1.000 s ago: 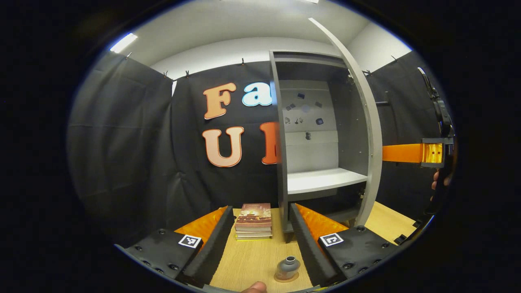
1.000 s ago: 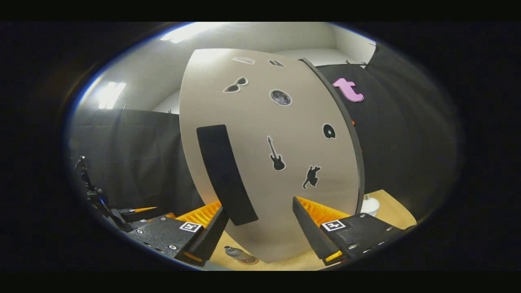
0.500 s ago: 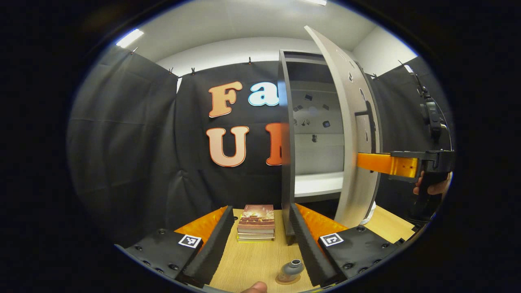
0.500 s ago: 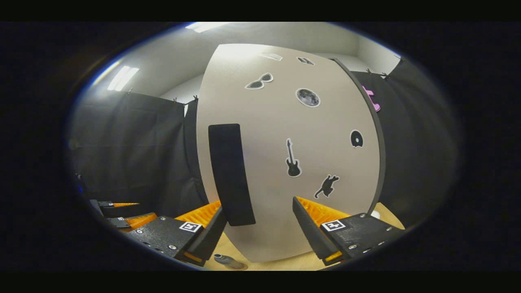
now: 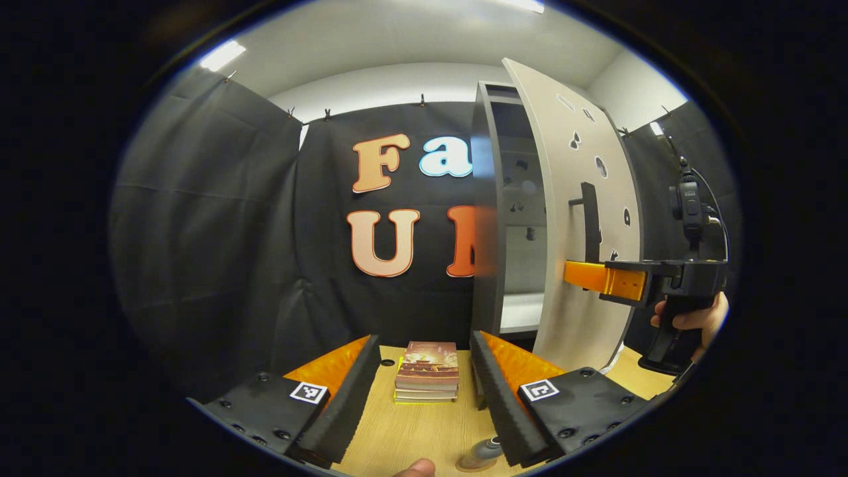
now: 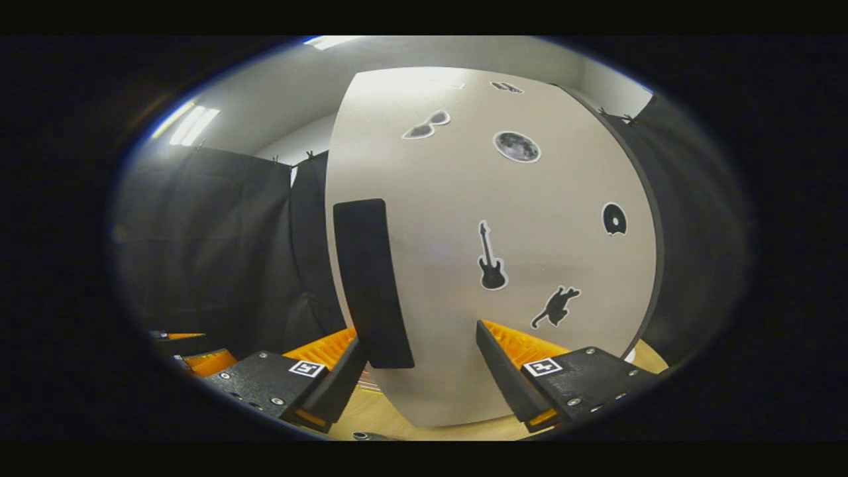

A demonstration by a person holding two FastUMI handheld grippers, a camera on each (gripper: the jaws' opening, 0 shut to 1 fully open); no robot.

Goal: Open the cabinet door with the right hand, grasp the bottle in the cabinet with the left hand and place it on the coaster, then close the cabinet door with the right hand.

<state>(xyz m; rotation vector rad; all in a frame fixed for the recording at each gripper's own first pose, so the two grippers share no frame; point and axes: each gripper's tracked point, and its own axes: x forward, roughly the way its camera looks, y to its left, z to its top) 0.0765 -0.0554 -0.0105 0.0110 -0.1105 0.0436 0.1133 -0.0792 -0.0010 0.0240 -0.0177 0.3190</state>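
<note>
The grey cabinet (image 5: 488,218) stands on the wooden table with its door (image 5: 583,218) swung most of the way across the opening, leaving a narrow gap. My right gripper (image 5: 578,273) is open, a hand holding it, and its tips meet the door's outer face just below the black handle (image 5: 589,222). In the right gripper view the door (image 6: 530,218) with its handle (image 6: 371,285) is close in front of the open right gripper (image 6: 417,334). The small grey bottle (image 5: 482,453) stands upright on the round coaster (image 5: 466,466), below my open left gripper (image 5: 424,351).
A stack of books (image 5: 427,372) lies on the table (image 5: 411,437) in front of the cabinet's left side. Black cloth walls close in the back and left. The door carries several stickers (image 6: 490,265). The left gripper (image 6: 192,361) peeks in low on the left.
The door has swung from wide open to nearly shut, with the right gripper following against its face. The bottle on the coaster has slid lower in the left gripper view.
</note>
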